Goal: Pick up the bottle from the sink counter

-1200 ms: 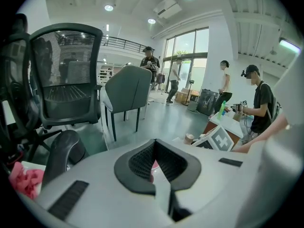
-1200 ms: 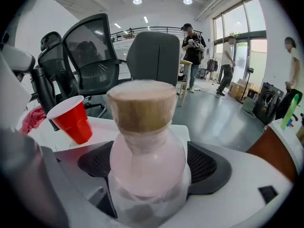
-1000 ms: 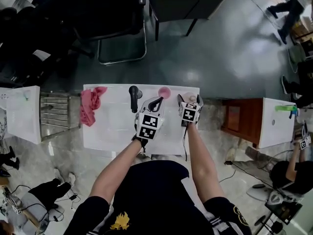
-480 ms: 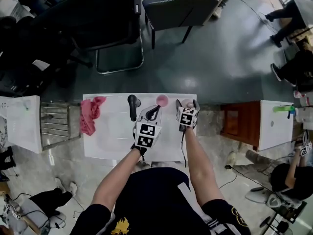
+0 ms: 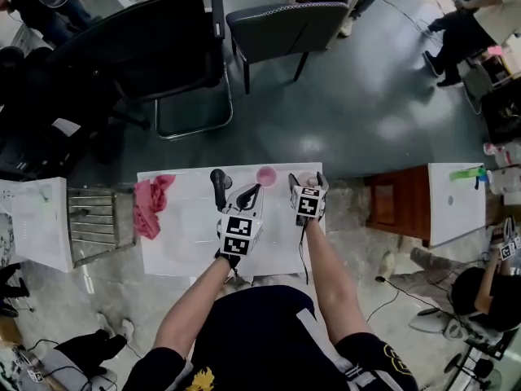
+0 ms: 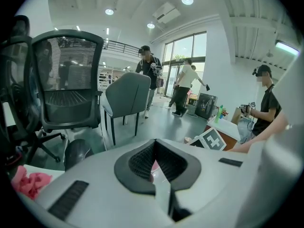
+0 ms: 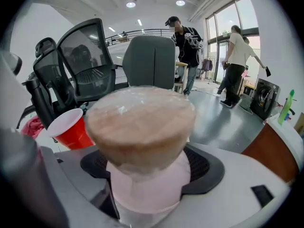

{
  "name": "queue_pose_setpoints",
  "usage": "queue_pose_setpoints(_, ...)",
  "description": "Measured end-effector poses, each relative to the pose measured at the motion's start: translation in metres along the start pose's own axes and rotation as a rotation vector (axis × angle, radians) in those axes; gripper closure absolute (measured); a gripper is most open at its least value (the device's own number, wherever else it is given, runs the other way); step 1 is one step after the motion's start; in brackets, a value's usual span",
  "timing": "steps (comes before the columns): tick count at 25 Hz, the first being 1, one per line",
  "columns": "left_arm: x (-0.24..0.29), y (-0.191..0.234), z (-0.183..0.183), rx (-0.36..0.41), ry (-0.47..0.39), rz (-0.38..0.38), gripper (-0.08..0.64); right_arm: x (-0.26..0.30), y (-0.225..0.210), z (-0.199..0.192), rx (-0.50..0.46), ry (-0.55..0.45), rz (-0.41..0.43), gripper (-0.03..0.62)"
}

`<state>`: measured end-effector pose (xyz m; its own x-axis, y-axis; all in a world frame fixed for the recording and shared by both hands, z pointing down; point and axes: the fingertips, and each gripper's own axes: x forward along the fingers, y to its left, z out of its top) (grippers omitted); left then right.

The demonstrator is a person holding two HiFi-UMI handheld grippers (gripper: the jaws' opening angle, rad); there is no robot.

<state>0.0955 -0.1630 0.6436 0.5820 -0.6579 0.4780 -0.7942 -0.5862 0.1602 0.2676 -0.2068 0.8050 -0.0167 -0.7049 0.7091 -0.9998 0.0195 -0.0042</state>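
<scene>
A pale pink bottle (image 5: 306, 178) with a beige cap (image 7: 141, 122) stands upright at the far right of the white sink counter (image 5: 187, 235). My right gripper (image 5: 308, 177) has it between its jaws. They have just been closing, and the black pads (image 7: 209, 167) now sit against the bottle's body on both sides. My left gripper (image 5: 249, 191) hovers over the middle of the counter, right of the black faucet (image 5: 218, 182). Its fingertips meet with nothing held (image 6: 153, 144).
A red cup (image 5: 266, 174) stands just left of the bottle, close to the right gripper (image 7: 71, 127). A pink cloth (image 5: 151, 202) lies at the counter's left end. A metal rack (image 5: 94, 218) is further left, a brown cabinet (image 5: 395, 206) to the right, and chairs (image 5: 285, 23) stand beyond.
The head view has shifted slightly. Both grippers keep their places over the counter, and the right one stays round the bottle.
</scene>
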Motion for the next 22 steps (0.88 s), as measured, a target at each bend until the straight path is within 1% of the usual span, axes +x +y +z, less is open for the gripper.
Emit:
queue_pose_setpoints(3, -0.003, 0.001, 0.002, -0.002, -0.007, -0.006, 0.541, -0.008, 0.005, 0.01, -0.02, -0.012, 0.002, 0.161)
queue_pose_setpoints(9, -0.012, -0.004, 0.007, 0.004, -0.027, -0.027, 0.541, -0.04, 0.015, 0.017, -0.015, -0.04, -0.009, 0.161)
queue_pose_setpoints(13, -0.019, -0.007, 0.015, 0.02, -0.044, -0.044, 0.541, -0.058, 0.018, 0.017, 0.0, -0.05, -0.025, 0.161)
queue_pose_setpoints(17, -0.024, -0.012, 0.03, 0.032, -0.068, -0.056, 0.541, -0.081, 0.022, 0.031, 0.013, -0.084, -0.036, 0.161)
queue_pose_setpoints(22, -0.034, -0.02, 0.032, 0.043, -0.078, -0.077, 0.541, -0.109, 0.031, 0.04, 0.022, -0.122, -0.035, 0.161)
